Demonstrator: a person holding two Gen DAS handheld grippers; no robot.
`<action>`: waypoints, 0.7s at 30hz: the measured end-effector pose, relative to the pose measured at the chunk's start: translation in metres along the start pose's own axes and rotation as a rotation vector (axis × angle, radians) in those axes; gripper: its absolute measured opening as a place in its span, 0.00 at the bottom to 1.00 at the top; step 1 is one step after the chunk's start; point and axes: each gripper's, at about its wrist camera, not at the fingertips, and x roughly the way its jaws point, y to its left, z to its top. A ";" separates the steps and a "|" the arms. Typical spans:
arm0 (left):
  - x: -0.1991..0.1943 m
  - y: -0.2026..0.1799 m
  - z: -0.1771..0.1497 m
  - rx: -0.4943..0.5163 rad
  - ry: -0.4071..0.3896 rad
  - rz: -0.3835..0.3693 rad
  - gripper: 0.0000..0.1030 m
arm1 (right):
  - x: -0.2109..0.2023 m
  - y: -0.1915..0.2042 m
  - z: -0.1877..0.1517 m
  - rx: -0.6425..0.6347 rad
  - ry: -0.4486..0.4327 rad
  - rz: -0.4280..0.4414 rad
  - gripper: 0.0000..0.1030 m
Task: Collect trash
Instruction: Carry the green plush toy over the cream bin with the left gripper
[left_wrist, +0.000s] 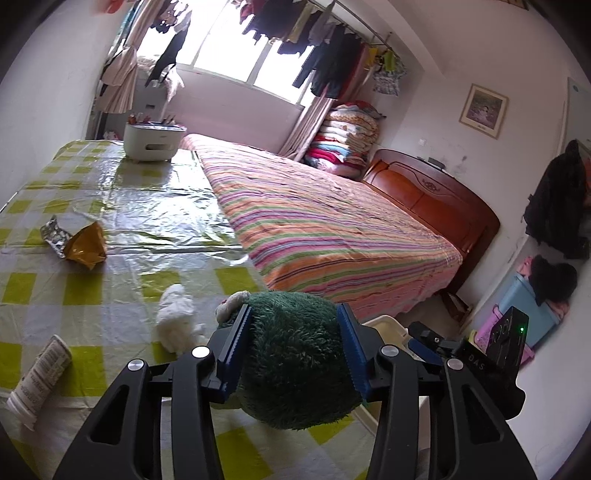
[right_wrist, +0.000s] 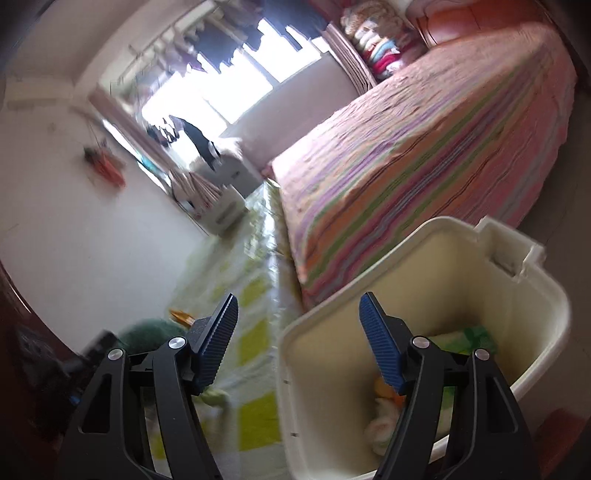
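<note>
My left gripper (left_wrist: 295, 314) is shut on a dark green plush toy (left_wrist: 295, 362), held over the near right edge of the checked table (left_wrist: 110, 177). On the table lie a crumpled white tissue (left_wrist: 175, 317), a rolled paper (left_wrist: 40, 373), a yellow-brown wrapper (left_wrist: 86, 243) and a silver foil wrapper (left_wrist: 55, 234). My right gripper (right_wrist: 299, 314) is open and empty above the rim of a cream bin (right_wrist: 443, 280), which holds some soft trash (right_wrist: 380, 421). The bin's rim shows in the left wrist view (left_wrist: 388, 325), beside the table. The green toy shows at lower left in the right wrist view (right_wrist: 147, 334).
A white organiser box (left_wrist: 151, 142) stands at the table's far end. A striped bed (left_wrist: 332, 229) with a wooden headboard (left_wrist: 436, 192) runs along the table's right side. Blue and pink boxes (left_wrist: 532, 306) sit on the floor to the right. The right wrist view is motion-blurred.
</note>
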 end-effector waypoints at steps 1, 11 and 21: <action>0.001 -0.001 0.000 -0.001 0.001 -0.005 0.43 | -0.003 -0.004 0.001 0.027 -0.013 0.001 0.66; 0.028 -0.025 -0.003 0.010 0.060 -0.058 0.16 | -0.008 -0.005 -0.006 0.046 -0.041 -0.017 0.66; 0.040 -0.030 -0.018 0.047 0.139 -0.039 0.70 | -0.001 -0.014 -0.001 0.040 -0.021 0.004 0.67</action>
